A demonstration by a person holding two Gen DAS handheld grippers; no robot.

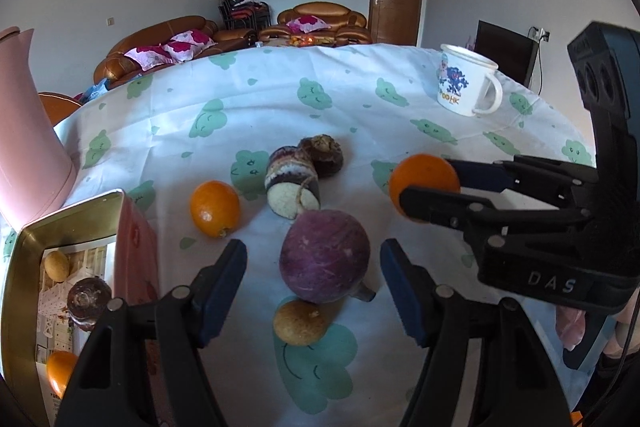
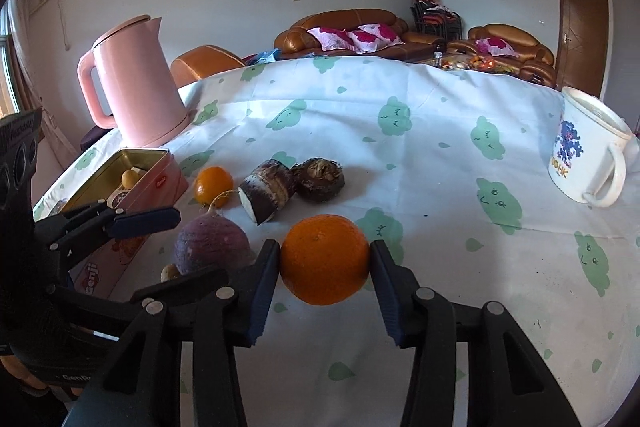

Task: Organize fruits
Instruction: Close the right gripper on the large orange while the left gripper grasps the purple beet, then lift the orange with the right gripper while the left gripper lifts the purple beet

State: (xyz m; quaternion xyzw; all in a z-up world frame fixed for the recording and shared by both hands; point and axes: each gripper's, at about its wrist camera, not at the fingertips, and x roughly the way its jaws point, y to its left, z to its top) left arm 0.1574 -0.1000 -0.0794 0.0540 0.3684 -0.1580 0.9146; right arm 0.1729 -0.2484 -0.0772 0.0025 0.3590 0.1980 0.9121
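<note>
My right gripper (image 2: 325, 247) is shut on a large orange (image 2: 324, 259), one pad pressed on each side, low over the cloud-print cloth; the left wrist view shows the same orange (image 1: 424, 183) at the right. My left gripper (image 1: 313, 247) stands open around a purple round root (image 1: 324, 255) without touching it. A small brown fruit (image 1: 300, 323) lies just in front of the root. A smaller orange (image 1: 215, 207), a cut taro piece (image 1: 292, 183) and a round dark taro (image 1: 324, 155) lie behind. An open gold-lined tin (image 1: 24, 267) at the left holds a brown fruit, a dark taro and an orange.
A pink kettle (image 2: 136, 79) stands behind the tin (image 2: 120, 167) at the far left. A white mug (image 2: 584, 155) with a blue print sits at the far right. The table's far edge curves across, with sofas and a door beyond it.
</note>
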